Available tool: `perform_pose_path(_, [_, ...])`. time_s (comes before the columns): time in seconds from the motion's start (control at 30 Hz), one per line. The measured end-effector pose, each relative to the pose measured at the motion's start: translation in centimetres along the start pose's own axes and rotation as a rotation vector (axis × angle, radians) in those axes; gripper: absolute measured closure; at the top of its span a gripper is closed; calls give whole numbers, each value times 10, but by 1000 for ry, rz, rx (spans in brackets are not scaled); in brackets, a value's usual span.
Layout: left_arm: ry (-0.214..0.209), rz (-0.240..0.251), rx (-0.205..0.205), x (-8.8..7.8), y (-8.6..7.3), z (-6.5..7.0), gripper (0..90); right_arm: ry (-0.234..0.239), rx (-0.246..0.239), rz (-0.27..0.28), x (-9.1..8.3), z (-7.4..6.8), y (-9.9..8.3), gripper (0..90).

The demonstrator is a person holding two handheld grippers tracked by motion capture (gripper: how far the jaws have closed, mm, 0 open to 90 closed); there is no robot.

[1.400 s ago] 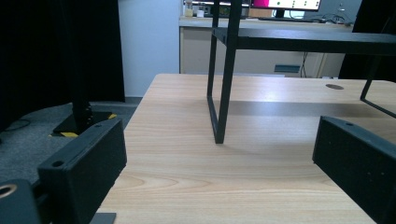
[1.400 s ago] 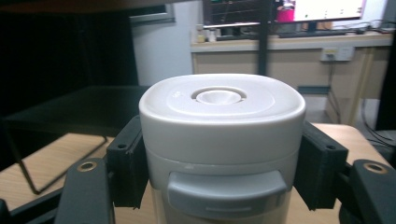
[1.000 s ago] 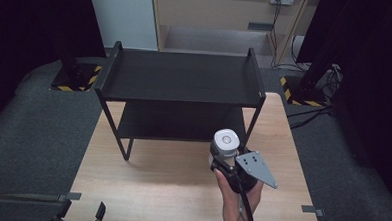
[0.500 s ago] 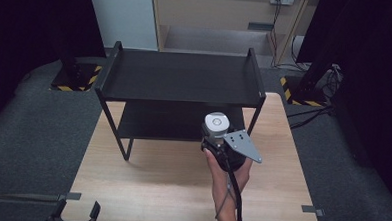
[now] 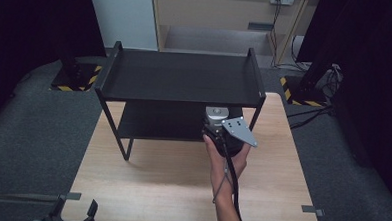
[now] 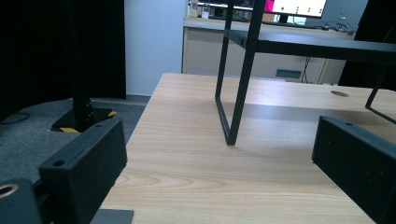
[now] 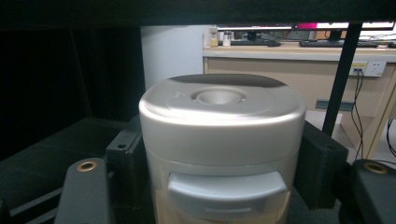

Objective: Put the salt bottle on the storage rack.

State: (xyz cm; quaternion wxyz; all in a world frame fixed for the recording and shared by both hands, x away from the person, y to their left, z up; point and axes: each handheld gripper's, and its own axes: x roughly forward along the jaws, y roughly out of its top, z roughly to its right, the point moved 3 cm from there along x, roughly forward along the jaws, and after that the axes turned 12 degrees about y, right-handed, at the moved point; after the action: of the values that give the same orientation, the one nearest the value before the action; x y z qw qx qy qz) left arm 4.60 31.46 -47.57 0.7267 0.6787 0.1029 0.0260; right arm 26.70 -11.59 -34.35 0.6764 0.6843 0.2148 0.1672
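While the left hand-held gripper rests low at the worktop's near-left edge, jaws apart, the right hand-held gripper is clamped on a silver lidded canister, held at the front of the black shelf rack's lower tier.

the high view looks forward and down over the whole surface and black shelf. the left view sits low at the surface's near edge, facing the shelf; the right view sits close under its top board.
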Motion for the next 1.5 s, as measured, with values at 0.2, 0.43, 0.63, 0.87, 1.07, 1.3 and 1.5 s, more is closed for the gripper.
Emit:
perform_pose_path(0.2, [0, -5, 0, 2, 0, -1, 23, -17, 7, 2, 10, 5, -2, 315])
perform_pose_path(0.43, [3, -7, 1, 4, 0, -1, 23, -33, 9, 4, 19, 9, -1, 315])
perform_pose_path(0.63, [1, -10, 3, 5, 0, -2, 24, -42, 18, -5, 26, 13, -2, 315])
perform_pose_path(0.87, [-3, -15, 5, 6, 0, -1, 24, -44, 21, -9, 29, 15, -2, 314])
perform_pose_path(1.07, [-14, -23, 9, 8, -1, 0, 24, -38, 22, -3, 27, 16, -4, 314])
perform_pose_path(1.3, [-16, -25, 6, 8, -1, 0, 24, -40, 18, 3, 27, 16, -6, 312])
perform_pose_path(1.5, [-18, -23, 8, 7, 0, -1, 24, -33, 25, 17, 28, 18, -9, 180])
